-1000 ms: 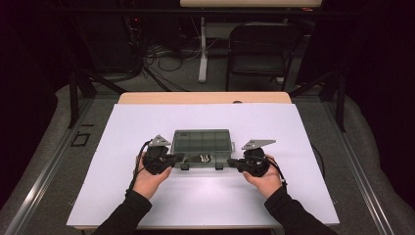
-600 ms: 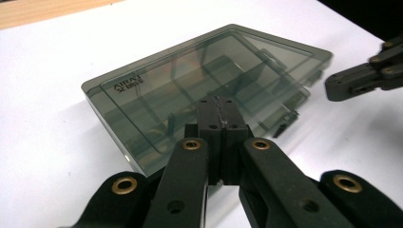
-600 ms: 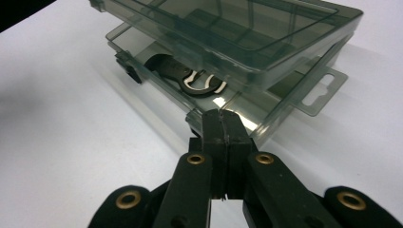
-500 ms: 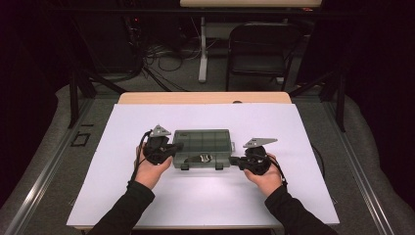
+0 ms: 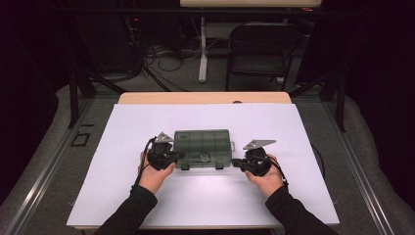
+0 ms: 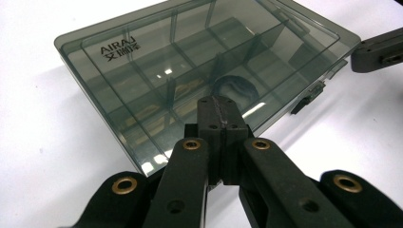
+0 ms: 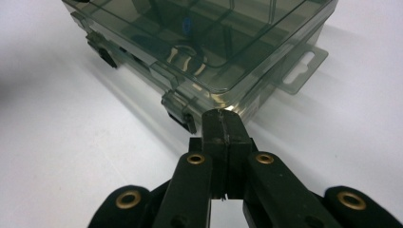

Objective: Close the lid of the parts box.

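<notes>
2 clenched claws, our left claw [image 5: 176, 157] and right claw [image 5: 238, 162], flank the smoky organizer box [image 5: 202, 147] lying latched on the white bench [image 5: 293, 127], and we judge that prodding a latch [image 7: 179, 110] with sealed tips could skid it.

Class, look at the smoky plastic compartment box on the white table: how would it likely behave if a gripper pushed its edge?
The compartment box looks rigid, so it probably slides rather than bends. Its smooth, glossy shell on the white table suggests easy slipping. Low and flat, it seems unlikely to tip.
</notes>
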Demonstrator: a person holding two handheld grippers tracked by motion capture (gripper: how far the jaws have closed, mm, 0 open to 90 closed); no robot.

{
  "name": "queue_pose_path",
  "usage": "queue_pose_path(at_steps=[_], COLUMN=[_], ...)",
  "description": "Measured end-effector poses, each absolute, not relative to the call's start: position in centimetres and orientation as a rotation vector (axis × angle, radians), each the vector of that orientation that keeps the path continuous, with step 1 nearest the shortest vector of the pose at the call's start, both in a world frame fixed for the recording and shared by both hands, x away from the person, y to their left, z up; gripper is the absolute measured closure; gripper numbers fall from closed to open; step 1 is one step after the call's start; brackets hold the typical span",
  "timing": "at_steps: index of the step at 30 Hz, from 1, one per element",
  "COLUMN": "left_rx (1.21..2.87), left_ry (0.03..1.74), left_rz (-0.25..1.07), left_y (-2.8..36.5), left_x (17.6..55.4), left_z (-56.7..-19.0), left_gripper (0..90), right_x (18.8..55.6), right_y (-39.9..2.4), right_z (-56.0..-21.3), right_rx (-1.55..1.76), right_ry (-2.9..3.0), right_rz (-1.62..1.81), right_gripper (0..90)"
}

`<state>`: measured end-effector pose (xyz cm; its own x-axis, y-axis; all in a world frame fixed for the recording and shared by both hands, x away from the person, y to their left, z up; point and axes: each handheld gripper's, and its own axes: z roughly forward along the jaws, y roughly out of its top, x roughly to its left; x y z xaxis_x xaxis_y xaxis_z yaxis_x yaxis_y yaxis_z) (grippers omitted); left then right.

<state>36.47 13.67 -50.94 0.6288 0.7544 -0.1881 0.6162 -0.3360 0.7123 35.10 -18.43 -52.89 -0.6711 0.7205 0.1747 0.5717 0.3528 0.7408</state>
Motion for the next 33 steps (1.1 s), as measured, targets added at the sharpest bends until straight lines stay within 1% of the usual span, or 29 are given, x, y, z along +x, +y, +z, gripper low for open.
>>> queue_pose_path(at_steps=[5,8,14,20,33], left_rx=[2.066,2.059,2.067,2.07,2.069], left_ry=[1.078,1.076,1.068,1.076,1.078], left_rz=[0.211,0.21,0.211,0.248,0.25], left_y=[13.7,13.7,13.7,13.6,13.9], left_x=[36.5,36.5,36.5,36.3,36.0], left_z=[-51.8,-51.9,-51.9,-51.9,-51.7], left_gripper=[90.0,90.0,90.0,90.0,89.0], right_x=[34.5,34.9,36.1,36.2,36.1], right_y=[-18.4,-17.7,-17.0,-17.0,-17.1], right_z=[-51.9,-51.5,-52.7,-52.9,-52.7], right_rx=[1.148,1.116,1.137,1.155,1.17], right_ry=[2.393,2.362,2.364,2.358,2.359], right_rz=[1.262,1.283,1.289,1.305,1.296], right_gripper=[90.0,90.0,90.0,90.0,90.0])
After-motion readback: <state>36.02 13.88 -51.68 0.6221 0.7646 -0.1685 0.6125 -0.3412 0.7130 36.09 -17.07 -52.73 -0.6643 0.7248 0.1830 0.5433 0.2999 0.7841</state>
